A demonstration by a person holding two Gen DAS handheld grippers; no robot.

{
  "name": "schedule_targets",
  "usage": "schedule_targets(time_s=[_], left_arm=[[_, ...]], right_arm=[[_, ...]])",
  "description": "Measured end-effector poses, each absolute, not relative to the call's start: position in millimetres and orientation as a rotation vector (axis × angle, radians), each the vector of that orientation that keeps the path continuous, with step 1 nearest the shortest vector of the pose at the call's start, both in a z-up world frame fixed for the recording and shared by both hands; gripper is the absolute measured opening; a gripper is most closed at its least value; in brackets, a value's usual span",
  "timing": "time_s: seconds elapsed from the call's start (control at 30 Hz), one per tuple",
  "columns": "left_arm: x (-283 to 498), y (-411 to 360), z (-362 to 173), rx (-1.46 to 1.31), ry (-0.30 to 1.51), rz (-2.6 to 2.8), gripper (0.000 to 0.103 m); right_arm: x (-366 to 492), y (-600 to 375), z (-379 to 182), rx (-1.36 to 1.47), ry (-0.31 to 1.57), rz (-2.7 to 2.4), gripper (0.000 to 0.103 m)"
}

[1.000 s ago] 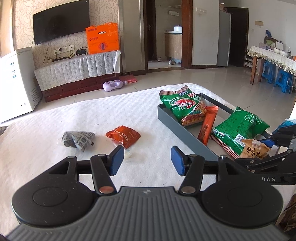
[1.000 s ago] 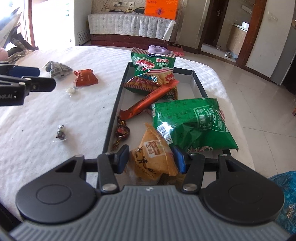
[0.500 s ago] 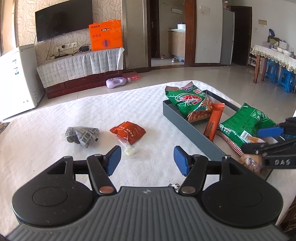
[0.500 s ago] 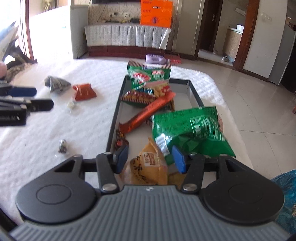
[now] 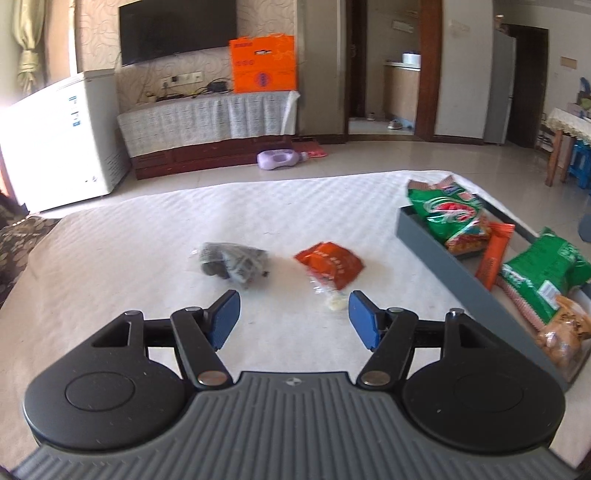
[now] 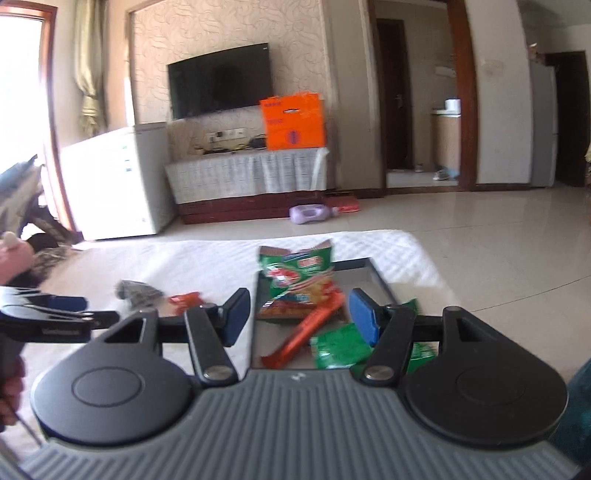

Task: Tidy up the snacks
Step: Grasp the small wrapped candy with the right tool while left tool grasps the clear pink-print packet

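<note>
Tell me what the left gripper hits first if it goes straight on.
Probably the white tablecloth, between the grey packet and the red packet. The left gripper is open and empty; depth is hard to judge.

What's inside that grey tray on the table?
The grey tray holds two green bags, an orange bar and a tan packet. Anything beneath them is hidden.

Wall-mounted black television [image 5: 177, 31]. Orange carton [image 5: 263, 63] standing on a low cabinet draped in patterned cloth [image 5: 207, 118]. White chest freezer [image 5: 55, 136] to the cabinet's left. Purple bottle [image 5: 277, 159] lying on the tiled floor. Blue stool [image 5: 580, 164] beside a wooden table, far right.
</note>
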State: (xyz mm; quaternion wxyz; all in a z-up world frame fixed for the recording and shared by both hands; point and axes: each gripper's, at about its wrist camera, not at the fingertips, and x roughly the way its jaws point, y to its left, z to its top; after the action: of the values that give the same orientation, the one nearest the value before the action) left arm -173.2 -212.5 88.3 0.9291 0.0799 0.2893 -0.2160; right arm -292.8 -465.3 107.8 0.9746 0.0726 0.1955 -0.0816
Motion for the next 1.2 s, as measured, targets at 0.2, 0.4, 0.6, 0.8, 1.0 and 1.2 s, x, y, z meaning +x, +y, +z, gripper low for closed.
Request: schedule_targets(time_s=[0.2,0.4,0.6,0.8,1.0,1.2], left_arm=[[-157.3,-193.3,80.9,0.105,0.644,-0.381,0.070],[-153.2,-187.1,83.8,0.104,0.631,-0.383,0.070],[-141.9,-182.5,79.7,0.102,0.640,-0.385,0.070],[-133.4,-222.3,58.4,0.169,0.627,-0.465,0.070],[-117.8,-274.8,30.6,0.221,0.682,-0.461,0.071],[-105.3,-293.8,18.7,0.200,0.702,-0.457,0.059]], right_arm=[[-248.6,-417.4,77.1,0.089,0.640,0.077,0.036],[-211.7,-373.0,43.3,-0.029,0.792,0.145,0.031],[-196.5,-362.5,26.4,-0.047,0.847,0.131,0.023],[-207.9,-371.4,29.2,-0.036,0.860,0.134,0.018],[-211.4,-374.2,29.3,-0.046,0.863,0.149,0.018],[-210.7,-374.2,29.3,-0.053,0.864,0.162,0.018]])
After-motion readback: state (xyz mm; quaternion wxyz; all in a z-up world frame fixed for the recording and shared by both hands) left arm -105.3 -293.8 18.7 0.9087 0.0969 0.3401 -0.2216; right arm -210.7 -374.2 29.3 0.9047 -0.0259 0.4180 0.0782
